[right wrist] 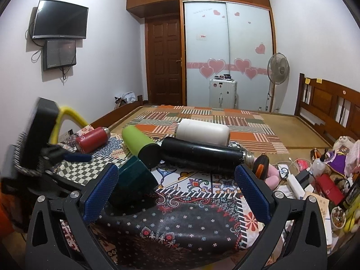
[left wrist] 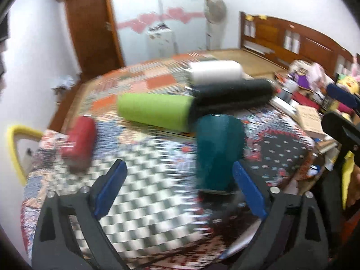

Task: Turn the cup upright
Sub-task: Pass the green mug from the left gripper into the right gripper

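Teal cup [left wrist: 219, 151]: lower right of centre in the left wrist view, on the patterned cloth [left wrist: 144, 193], apparently mouth-down, long axis tilted. Lies just ahead of the left gripper [left wrist: 180, 187], beside its right finger; jaws apart, holding nothing. Right gripper [right wrist: 176, 190]: jaws apart, cup [right wrist: 132, 182] by its left finger. Left is judged nearer.

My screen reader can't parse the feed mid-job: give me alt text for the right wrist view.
The open right tool points over a patterned cloth at a dark teal cup tilted beside its left finger. Behind lie green, black, white and red bottles. The left tool reaches in from the left.
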Available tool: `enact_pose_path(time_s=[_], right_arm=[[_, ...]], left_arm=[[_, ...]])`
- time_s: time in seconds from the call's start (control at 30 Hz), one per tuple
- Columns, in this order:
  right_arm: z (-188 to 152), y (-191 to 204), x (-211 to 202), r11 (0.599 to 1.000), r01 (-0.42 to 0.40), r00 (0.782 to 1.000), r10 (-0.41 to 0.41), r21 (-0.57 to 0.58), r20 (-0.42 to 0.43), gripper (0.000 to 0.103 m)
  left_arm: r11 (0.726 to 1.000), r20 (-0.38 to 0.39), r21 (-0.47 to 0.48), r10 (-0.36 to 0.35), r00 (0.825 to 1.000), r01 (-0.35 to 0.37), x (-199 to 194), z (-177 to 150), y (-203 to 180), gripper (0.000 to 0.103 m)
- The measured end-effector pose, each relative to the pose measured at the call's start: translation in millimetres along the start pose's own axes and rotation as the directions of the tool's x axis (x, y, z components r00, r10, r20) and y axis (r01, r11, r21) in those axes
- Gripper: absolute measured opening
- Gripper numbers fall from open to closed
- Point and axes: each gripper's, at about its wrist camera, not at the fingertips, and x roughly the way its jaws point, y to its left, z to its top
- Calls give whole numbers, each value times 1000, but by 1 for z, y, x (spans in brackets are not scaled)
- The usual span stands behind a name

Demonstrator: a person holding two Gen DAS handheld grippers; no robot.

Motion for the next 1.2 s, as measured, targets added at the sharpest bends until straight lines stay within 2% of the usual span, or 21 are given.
enact_pose_path(time_s=[0.17,0.37,0.5,0.63,0.93,1.03,1.1,1.2], right_arm=[[-3,13,17,1000,-5,999,5,-9,-43,103],[-13,40,59,999,-23,988,17,-41,-152,103],[-22,49,87,999,-48,967,43,-15,-252,103],[-26,50,104,995,-86,943,97,51,-317,103],[-29,67,129,995,-96,921,104,39,-375,103],[-30,67,133,994,-110,913,105,10,-395,92],[-32,64,133,991,-131,900,108,-26,-421,75],[-32,57,133,989,-146,883,117,-30,-455,74]], left_arm=[[995,16,-49,91,996,-91,-10,-18,33,97],[987,19,-103,122,992,-119,-9,-40,59,97],[986,25,-130,106,994,-102,-7,-51,66,97],[986,31,-145,91,995,-86,-4,-59,72,97],[982,45,-182,69,997,-59,1,-69,83,97],[982,47,-174,77,996,-67,1,-70,82,97],[983,46,-173,75,996,-66,2,-71,81,97],[982,43,-176,74,996,-65,4,-73,81,97]])
